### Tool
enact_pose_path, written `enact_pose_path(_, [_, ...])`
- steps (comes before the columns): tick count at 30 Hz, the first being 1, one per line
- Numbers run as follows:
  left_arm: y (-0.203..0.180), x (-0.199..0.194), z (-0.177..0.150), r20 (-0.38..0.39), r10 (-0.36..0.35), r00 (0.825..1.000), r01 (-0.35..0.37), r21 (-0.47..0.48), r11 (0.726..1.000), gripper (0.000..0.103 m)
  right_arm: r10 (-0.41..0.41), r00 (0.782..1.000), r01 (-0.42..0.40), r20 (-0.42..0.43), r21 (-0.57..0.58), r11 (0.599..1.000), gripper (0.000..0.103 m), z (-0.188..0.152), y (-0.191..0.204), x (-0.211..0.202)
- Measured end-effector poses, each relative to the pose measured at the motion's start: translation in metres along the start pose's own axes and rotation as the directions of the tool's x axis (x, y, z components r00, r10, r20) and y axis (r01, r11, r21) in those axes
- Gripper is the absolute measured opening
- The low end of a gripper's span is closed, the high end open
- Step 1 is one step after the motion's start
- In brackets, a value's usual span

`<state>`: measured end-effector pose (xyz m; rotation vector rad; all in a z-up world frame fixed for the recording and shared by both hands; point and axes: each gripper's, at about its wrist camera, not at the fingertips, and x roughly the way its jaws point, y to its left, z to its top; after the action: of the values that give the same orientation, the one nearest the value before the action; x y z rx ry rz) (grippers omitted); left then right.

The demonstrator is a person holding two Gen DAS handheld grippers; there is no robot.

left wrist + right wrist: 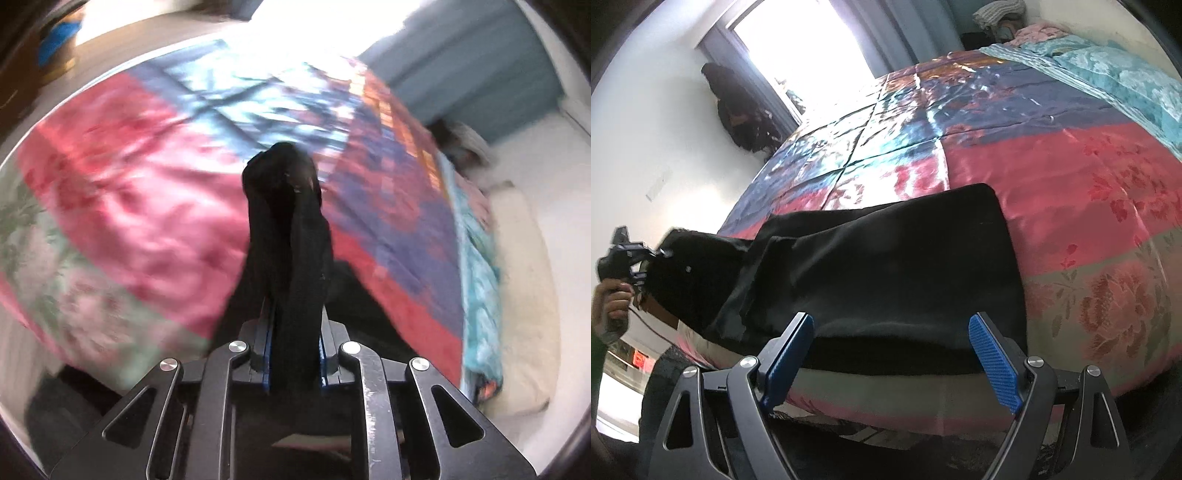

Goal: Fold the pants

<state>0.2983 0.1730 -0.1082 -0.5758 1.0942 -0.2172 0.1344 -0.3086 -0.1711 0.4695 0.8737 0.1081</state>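
Black pants [886,266] lie across the near edge of a bed in the right wrist view. My left gripper [293,332] is shut on a bunched end of the pants [288,229] and holds it lifted above the bed; it also shows at the left of the right wrist view [646,258], held by a hand. My right gripper [892,325] is open and empty, its blue pads [995,365] just in front of the pants' near edge at the bedside.
The bed carries a shiny patchwork quilt [1052,184] in pink, red, blue and floral panels. A turquoise blanket [1108,81] lies at its far side. A bright window [805,48] and dark clothing hanging on the wall [738,110] are behind. A cream pillow [524,314] lies beside the bed.
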Motion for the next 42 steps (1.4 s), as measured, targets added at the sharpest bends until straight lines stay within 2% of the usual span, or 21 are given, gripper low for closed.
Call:
enact_pose_path(5, [-0.097,0.033,-0.043,-0.025,-0.029,0.999,0.033,0.145,0.989,0.014,0.001,1.000,-0.001,0.019,0.030,1.000,0.086,0.002,-0.009,-0.004])
enact_pose_path(10, [-0.161,0.119,-0.105,-0.128,0.025,0.991,0.005,0.229,0.973,0.011,-0.018,0.999,0.016,0.043,0.032,0.999,0.086,0.001,-0.013,-0.011])
enact_pose_path(12, [-0.172,0.161,-0.126,-0.206,0.076,0.976,-0.015,0.286,0.958,0.018,-0.024,0.999,0.023,0.048,0.035,0.999,0.086,0.000,-0.015,-0.012])
enact_pose_path(13, [-0.179,0.181,-0.138,-0.267,0.093,0.959,-0.003,0.321,0.947,0.018,-0.023,0.998,0.021,0.051,0.041,0.999,0.086,0.001,-0.017,-0.013])
enact_pose_path(15, [-0.182,0.184,-0.146,-0.336,0.009,0.942,0.097,0.298,0.950,0.016,-0.017,0.998,0.014,0.063,0.051,0.999,0.086,0.002,-0.018,-0.017])
enact_pose_path(16, [-0.182,0.172,-0.144,-0.345,-0.067,0.936,0.167,0.271,0.948,0.022,-0.013,0.997,0.010,0.071,0.051,0.999,0.086,0.002,-0.018,-0.020])
enact_pose_path(18, [-0.180,0.139,-0.136,-0.294,-0.114,0.949,0.204,0.295,0.933,0.044,0.006,0.996,-0.010,0.088,0.036,0.999,0.086,0.003,-0.015,-0.027])
enact_pose_path(19, [-0.175,0.117,-0.128,-0.237,-0.122,0.964,0.197,0.325,0.925,0.060,0.025,0.996,-0.028,0.089,0.025,0.999,0.086,0.004,-0.012,-0.027])
enact_pose_path(20, [-0.169,0.096,-0.121,-0.174,-0.115,0.978,0.171,0.351,0.921,0.070,0.056,0.995,-0.057,0.085,0.009,0.998,0.086,0.005,-0.008,-0.025])
enact_pose_path(21, [-0.159,0.073,-0.112,-0.093,-0.087,0.992,0.116,0.378,0.919,0.072,0.118,0.991,-0.117,0.066,-0.018,0.993,0.086,0.005,0.000,-0.021])
enact_pose_path(24, [-0.127,0.040,-0.094,0.025,0.003,1.000,-0.012,0.388,0.922,0.072,0.306,0.952,-0.307,-0.025,-0.111,0.945,0.086,0.008,0.034,0.001])
enact_pose_path(25, [-0.112,0.032,-0.089,0.055,0.030,0.998,-0.048,0.371,0.928,0.072,0.388,0.919,-0.394,-0.073,-0.135,0.909,0.086,0.012,0.048,0.012])
enact_pose_path(26, [-0.100,0.027,-0.086,0.073,0.051,0.996,-0.074,0.351,0.934,0.072,0.427,0.898,-0.439,-0.108,-0.149,0.886,0.086,0.015,0.058,0.023])
enact_pose_path(28, [-0.079,0.021,-0.088,0.096,0.090,0.991,-0.115,0.310,0.944,0.072,0.423,0.895,-0.444,-0.142,-0.180,0.878,0.086,0.022,0.069,0.043])
enact_pose_path(32, [-0.044,0.023,-0.107,0.082,0.115,0.990,-0.131,0.231,0.964,0.072,0.435,0.853,-0.497,-0.287,-0.193,0.846,0.081,0.031,0.082,0.084])
enact_pose_path(34, [-0.039,0.032,-0.113,0.065,0.123,0.990,-0.134,0.209,0.969,0.072,0.409,0.841,-0.500,-0.355,-0.218,0.838,0.080,0.030,0.087,0.100])
enact_pose_path(36, [-0.034,0.037,-0.120,0.050,0.137,0.989,-0.144,0.203,0.968,0.072,0.423,0.798,-0.535,-0.429,-0.185,0.824,0.080,0.027,0.088,0.115])
enact_pose_path(38, [-0.030,0.039,-0.120,0.037,0.147,0.989,-0.151,0.197,0.969,0.072,0.442,0.768,-0.560,-0.463,-0.151,0.815,0.073,0.029,0.085,0.121])
enact_pose_path(40, [-0.029,0.040,-0.120,0.038,0.150,0.988,-0.155,0.197,0.968,0.072,0.522,0.715,-0.610,-0.465,-0.049,0.791,0.071,0.036,0.072,0.123])
enact_pose_path(41, [-0.029,0.040,-0.120,0.043,0.153,0.987,-0.158,0.198,0.967,0.072,0.552,0.696,-0.625,-0.459,-0.010,0.780,0.070,0.040,0.066,0.124])
enact_pose_path(42, [-0.030,0.041,-0.119,0.044,0.157,0.987,-0.163,0.199,0.966,0.072,0.565,0.692,-0.632,-0.450,0.002,0.775,0.070,0.043,0.062,0.124])
